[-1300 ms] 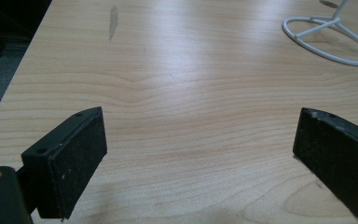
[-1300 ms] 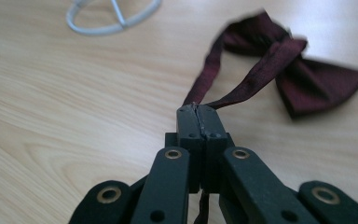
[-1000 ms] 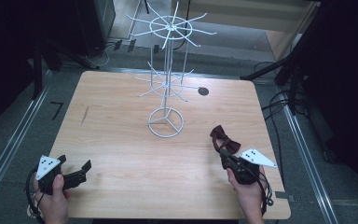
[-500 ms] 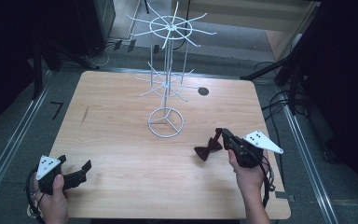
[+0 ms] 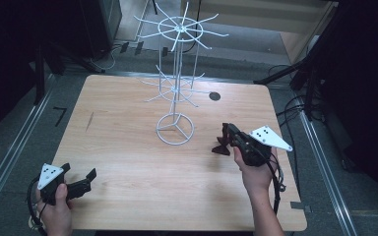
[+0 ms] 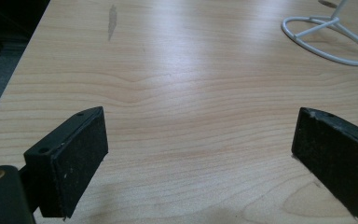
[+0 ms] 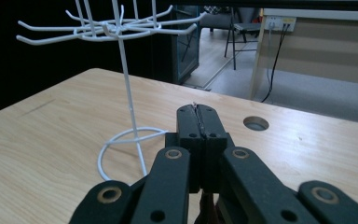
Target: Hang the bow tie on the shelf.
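Dark bow tie (image 5: 222,145) pinched in right gripper (image 5: 228,132) near wire stand (image 5: 176,129); left gripper (image 5: 78,173) spread wide, empty.

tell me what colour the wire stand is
White wire stand, clearest in the high view.

table (image 5: 128,147): pale wood, smooth sheen | rack (image 5: 176,88): white wire | fingers (image 6: 70,158): matt black pads
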The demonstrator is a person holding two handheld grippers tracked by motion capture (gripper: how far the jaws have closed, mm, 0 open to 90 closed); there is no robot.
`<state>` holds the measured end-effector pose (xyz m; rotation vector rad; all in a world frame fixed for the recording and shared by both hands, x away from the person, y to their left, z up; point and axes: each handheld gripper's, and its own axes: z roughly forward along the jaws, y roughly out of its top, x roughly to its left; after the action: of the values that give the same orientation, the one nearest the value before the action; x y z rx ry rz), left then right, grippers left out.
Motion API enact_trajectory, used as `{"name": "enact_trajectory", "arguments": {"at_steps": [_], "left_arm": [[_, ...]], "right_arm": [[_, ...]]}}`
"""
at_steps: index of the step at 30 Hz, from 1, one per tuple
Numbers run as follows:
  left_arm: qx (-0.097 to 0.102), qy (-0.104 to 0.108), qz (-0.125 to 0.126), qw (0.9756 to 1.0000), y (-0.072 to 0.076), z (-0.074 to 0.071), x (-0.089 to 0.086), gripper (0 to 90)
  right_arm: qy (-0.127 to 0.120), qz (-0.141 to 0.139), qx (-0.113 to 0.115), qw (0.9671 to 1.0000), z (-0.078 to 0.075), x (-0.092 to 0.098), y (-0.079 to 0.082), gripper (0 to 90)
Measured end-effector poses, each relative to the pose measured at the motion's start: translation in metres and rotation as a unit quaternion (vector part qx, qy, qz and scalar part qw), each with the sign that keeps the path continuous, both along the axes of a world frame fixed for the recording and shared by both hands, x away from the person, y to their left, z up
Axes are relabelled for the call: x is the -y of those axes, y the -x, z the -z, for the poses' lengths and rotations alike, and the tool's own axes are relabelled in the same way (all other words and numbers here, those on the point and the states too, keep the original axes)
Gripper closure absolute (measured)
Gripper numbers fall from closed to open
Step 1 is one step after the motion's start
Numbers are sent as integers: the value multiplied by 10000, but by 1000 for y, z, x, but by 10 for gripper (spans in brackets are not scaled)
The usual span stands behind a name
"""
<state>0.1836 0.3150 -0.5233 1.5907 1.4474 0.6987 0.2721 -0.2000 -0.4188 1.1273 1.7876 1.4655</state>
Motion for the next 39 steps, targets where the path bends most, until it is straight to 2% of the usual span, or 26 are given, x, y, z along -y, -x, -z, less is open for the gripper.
{"name": "enact_trajectory", "arguments": {"at_steps": [13, 23, 39], "left_arm": [[46, 46, 14, 10000, 0, 0, -1, 39], [24, 65, 9, 10000, 0, 0, -1, 38], [24, 95, -4, 10000, 0, 0, -2, 38]], "right_arm": [[-164, -111, 34, 9998, -15, -16, -11, 900], [-342, -67, 25, 9994, -24, -21, -18, 900], [-404, -108, 106, 9991, -38, -40, -28, 900]]}}
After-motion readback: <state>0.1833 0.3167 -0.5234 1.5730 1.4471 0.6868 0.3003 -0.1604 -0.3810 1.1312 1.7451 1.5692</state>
